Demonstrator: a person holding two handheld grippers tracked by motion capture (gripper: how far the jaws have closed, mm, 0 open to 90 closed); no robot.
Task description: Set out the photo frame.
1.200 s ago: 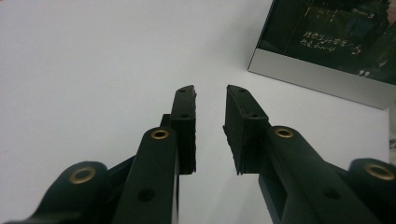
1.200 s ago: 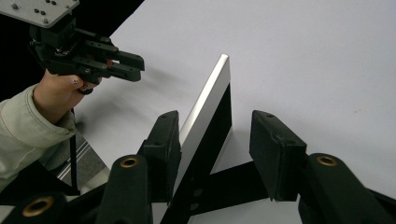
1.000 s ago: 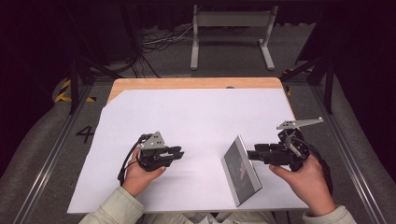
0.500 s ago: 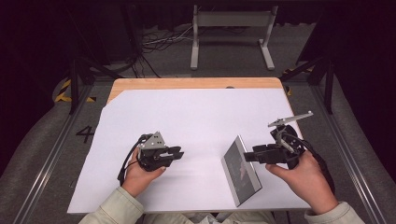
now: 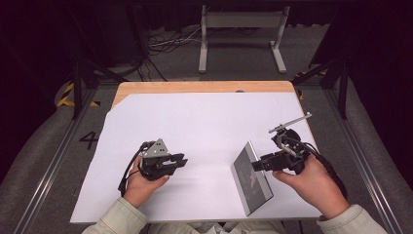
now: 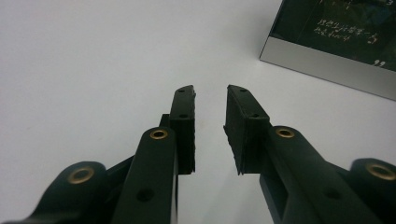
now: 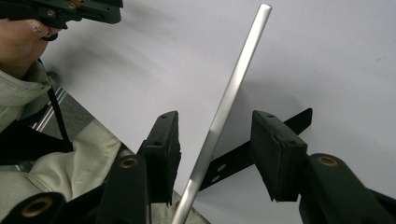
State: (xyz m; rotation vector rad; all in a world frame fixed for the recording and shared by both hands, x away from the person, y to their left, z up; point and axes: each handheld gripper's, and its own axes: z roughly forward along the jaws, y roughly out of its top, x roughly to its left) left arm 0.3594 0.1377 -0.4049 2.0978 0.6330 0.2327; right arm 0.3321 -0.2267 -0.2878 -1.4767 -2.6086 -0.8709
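A thin silver-edged dark frame [image 5: 251, 178] stands tilted on the white sheet at the front right, propped on a black back leg [image 7: 261, 140]. My right gripper [image 5: 257, 165] reaches it from the right. In the right gripper view the frame's silver edge [image 7: 233, 93] runs up between the jaws of this gripper [image 7: 215, 114], with a gap on each side. These jaws have just been closing. My left gripper [image 5: 184, 159] rests low at the front left, pointing right toward the frame [image 6: 336, 42]. Its jaws [image 6: 210, 93] stand apart with nothing between them.
The white sheet [image 5: 204, 126] covers a wooden table whose far edge [image 5: 195, 87] shows. A metal stand [image 5: 241, 22] and cables lie on the floor behind. The left gripper [image 7: 79, 11] and its hand appear at the top left of the right gripper view.
My right gripper has shifted a little left, toward the frame, which has stayed where it was. The left hand has not moved.
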